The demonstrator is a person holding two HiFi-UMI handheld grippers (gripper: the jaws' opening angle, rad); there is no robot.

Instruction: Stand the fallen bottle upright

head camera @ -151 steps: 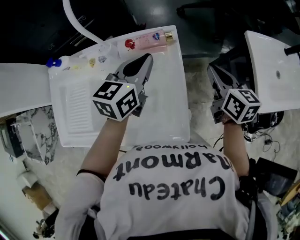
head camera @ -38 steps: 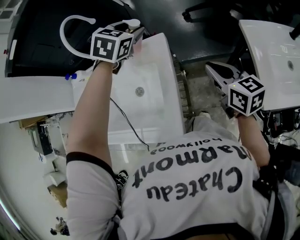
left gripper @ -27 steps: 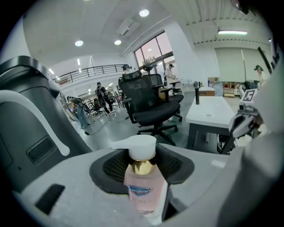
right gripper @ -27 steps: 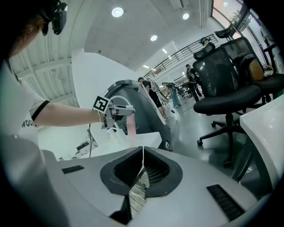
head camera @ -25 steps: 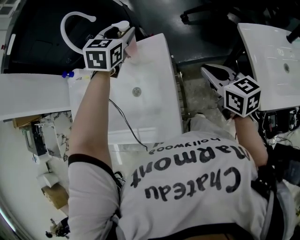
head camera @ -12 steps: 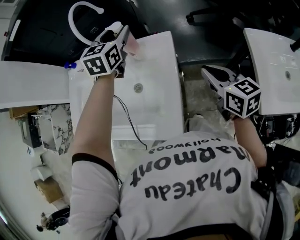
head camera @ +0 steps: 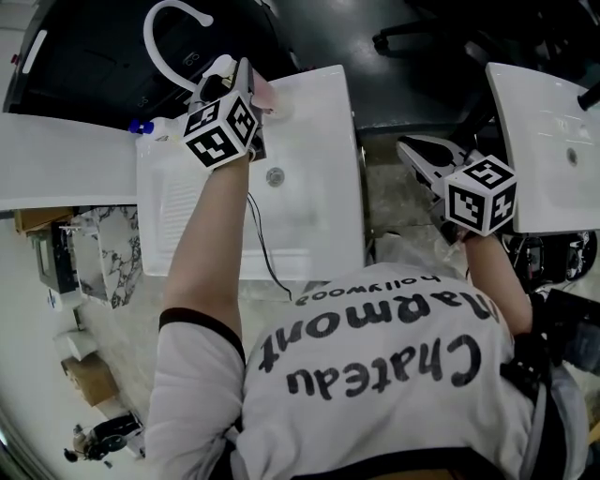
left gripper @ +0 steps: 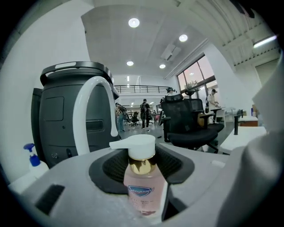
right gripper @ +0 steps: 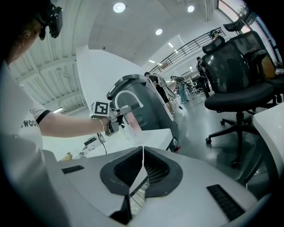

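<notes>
The pink bottle (left gripper: 143, 188), pump cap uppermost, is clamped between the jaws of the left gripper (head camera: 246, 77), which are spread wide around its body. It is held over the back rim of the white sink (head camera: 319, 225), beside the curved faucet (head camera: 161, 21). The right gripper (right gripper: 142, 155) is seen closed with nothing in it, well apart, right of the sink

White sink unit (head camera: 319, 234) centre-left in head view. Round drain (head camera: 275, 174) in the bowl, ribbed draining board (head camera: 178, 202) on its left part. Blue-topped bottle (head camera: 141, 127) and curved white faucet (head camera: 150, 39) at upper-left rim. Second white basin (head camera: 544, 141) at right edge, well apart.
</notes>
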